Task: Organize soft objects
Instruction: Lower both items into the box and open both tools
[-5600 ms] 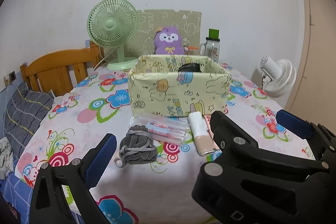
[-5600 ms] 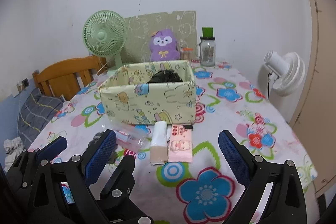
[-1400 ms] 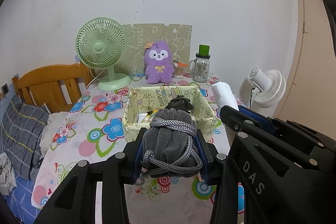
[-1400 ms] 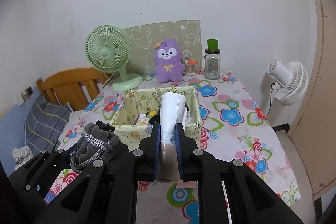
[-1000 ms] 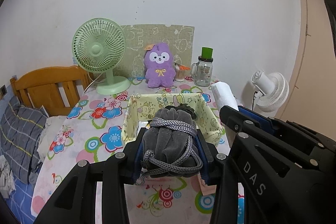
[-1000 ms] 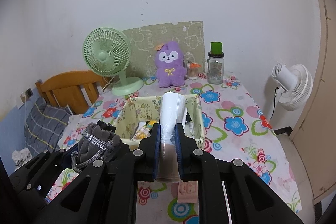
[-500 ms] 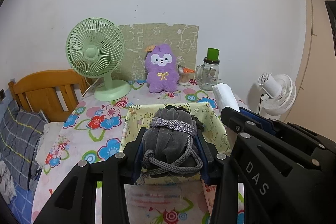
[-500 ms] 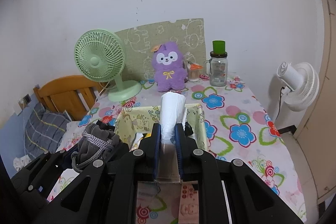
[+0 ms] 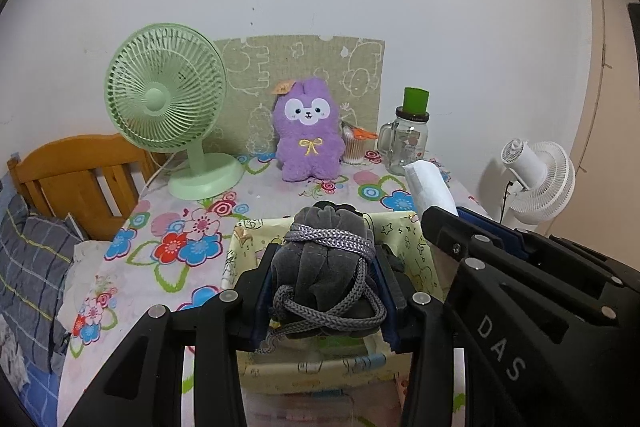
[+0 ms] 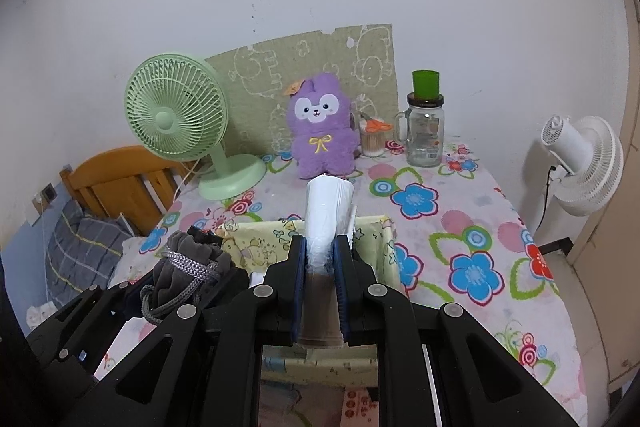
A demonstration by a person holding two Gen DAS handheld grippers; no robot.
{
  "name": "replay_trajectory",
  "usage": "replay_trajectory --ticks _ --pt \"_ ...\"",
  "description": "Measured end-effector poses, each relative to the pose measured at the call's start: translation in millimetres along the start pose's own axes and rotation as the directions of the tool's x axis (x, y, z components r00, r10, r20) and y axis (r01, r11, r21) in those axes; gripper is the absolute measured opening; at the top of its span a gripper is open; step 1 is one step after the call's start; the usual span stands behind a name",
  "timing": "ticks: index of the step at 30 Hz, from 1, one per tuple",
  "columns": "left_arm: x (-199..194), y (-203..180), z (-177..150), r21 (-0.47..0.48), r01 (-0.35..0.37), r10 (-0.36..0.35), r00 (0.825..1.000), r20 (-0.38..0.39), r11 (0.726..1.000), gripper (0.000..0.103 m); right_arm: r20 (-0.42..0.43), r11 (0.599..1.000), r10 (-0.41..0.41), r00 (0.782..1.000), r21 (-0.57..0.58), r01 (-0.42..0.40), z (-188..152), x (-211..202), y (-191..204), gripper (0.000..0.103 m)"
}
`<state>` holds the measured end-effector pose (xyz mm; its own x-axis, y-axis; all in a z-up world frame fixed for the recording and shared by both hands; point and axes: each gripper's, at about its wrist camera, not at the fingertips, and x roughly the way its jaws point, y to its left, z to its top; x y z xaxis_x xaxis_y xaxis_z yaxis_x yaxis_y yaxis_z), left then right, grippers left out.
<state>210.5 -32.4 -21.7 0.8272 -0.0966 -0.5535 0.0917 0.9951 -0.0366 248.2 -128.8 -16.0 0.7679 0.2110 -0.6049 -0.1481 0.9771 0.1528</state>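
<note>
Comparing this moment with the views of a second ago, both loads are now found over the yellow fabric box point(image 9: 404, 239), whereas they were short of its near wall then; the flowered table point(image 10: 460, 227) has slid beneath them. The left gripper point(image 9: 326, 291) is clamped on the grey drawstring pouch point(image 9: 324, 267), its jaws only narrowly parted by the pouch's bulk. The right gripper point(image 10: 320, 279) is closed tight on the white-and-tan roll point(image 10: 326, 215), which projects forward past the pads. Release into the box is judged to be the next step.

Along the far edge of the table are set a green fan point(image 9: 168, 99), a purple plush toy point(image 9: 308, 135) and a glass jar point(image 10: 426, 135). Dark contents already lie in the box beneath the pouch. A pink packet point(image 10: 356, 405) remains on the table at the near edge, outside the box.
</note>
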Motion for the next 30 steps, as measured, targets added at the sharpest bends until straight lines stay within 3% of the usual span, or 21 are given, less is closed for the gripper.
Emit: replay_trajectory --ticks 16,20,27,30 --pt "55 10 8 -0.022 0.038 -0.040 0.996 -0.083 0.999 0.047 -0.063 0.999 0.026 0.998 -0.021 -0.028 7 45 -5 0.017" --pt "62 14 5 -0.017 0.019 -0.020 0.995 -0.097 1.000 0.068 -0.082 0.999 0.040 0.996 -0.024 -0.042 5 58 -3 0.017" --pt "66 22 1 -0.003 0.002 -0.002 0.992 -0.127 1.000 0.087 -0.112 0.997 0.067 0.991 -0.033 -0.071 2 78 4 0.016" --pt "69 24 0 -0.006 -0.007 0.006 0.991 -0.137 1.000 0.088 -0.123 0.995 0.081 0.989 -0.042 -0.087 1 84 6 0.016"
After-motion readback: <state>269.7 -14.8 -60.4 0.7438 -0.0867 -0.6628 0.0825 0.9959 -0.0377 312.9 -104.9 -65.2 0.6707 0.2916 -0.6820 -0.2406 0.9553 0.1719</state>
